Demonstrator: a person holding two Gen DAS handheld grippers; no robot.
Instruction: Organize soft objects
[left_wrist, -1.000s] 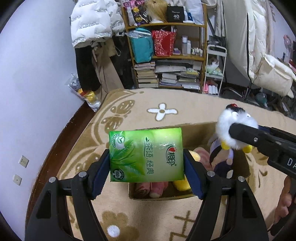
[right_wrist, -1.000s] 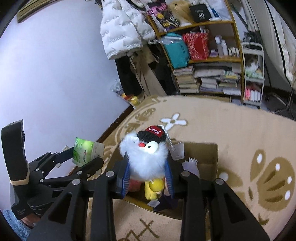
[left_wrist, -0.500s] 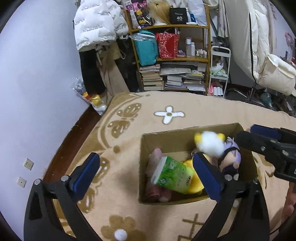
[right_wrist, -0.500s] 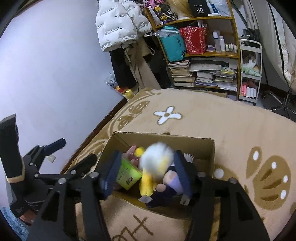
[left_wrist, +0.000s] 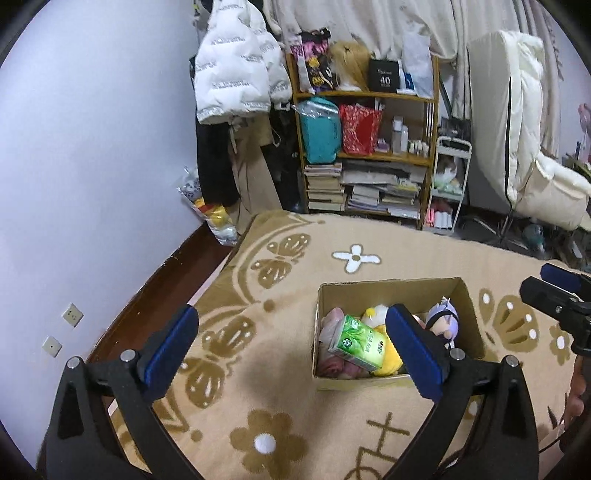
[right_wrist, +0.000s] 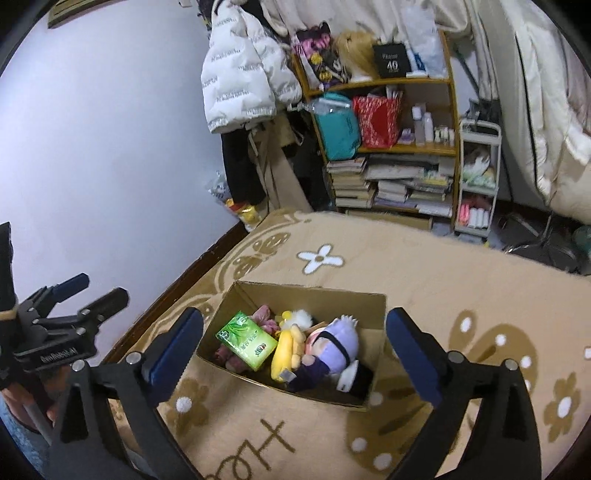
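1. Both tongs, left (left_wrist: 291, 339) and right (right_wrist: 295, 339), have just opened; they gape empty.
2. Tissue pack (right_wrist: 246, 340) and white plush (right_wrist: 301, 318), pinched earlier, now lie in the box (right_wrist: 306, 291).
3. Sorting looks nearly done.

**Both grippers wide open, nothing held**

The left gripper (left_wrist: 291, 349) fills the bottom of the left wrist view, angled downward, jaws spread wide and empty. The right gripper (right_wrist: 293, 349) sits likewise at the bottom of its own view; its jaws have just been opening and grip nothing. A hand (left_wrist: 576, 391) shows at the lower right edge of the left view.
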